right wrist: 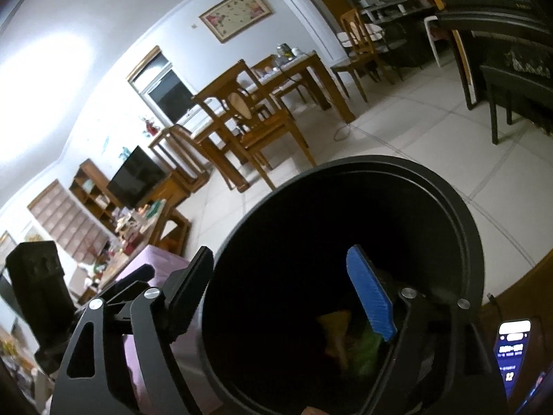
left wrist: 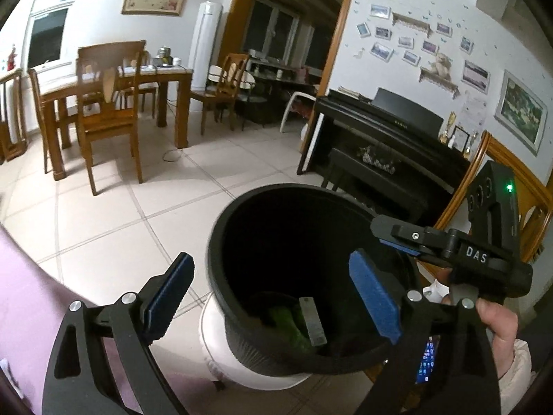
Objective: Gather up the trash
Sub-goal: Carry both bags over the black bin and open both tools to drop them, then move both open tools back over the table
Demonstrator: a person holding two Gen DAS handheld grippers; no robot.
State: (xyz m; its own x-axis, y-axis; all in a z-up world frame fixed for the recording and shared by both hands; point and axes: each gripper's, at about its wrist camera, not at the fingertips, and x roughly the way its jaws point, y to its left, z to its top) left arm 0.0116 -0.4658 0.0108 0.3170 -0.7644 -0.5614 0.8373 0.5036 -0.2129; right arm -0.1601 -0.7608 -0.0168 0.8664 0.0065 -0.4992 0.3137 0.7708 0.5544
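A black round trash bin (left wrist: 242, 242) stands on a white stool (left wrist: 221, 356). Inside it lie green trash (left wrist: 290, 325) and a grey strip (left wrist: 312, 321). My left gripper (left wrist: 273, 297) is open and empty, its jaws straddling the bin's near rim. My right gripper (left wrist: 411, 242) reaches in from the right over the bin's rim. In the right wrist view the bin (right wrist: 449, 207) fills the frame, with green and yellow trash (right wrist: 363, 342) at the bottom. The right gripper (right wrist: 287, 297) is open and empty, one finger outside the bin wall, one inside.
A purple cloth surface (left wrist: 31, 304) lies at the left. A wooden dining table (left wrist: 114, 83) and chairs (left wrist: 107, 117) stand across the tiled floor (left wrist: 103, 235). A black piano (left wrist: 387, 138) and a wooden chair (left wrist: 497, 159) are at the right. A lit phone (right wrist: 515, 352) sits near my right hand.
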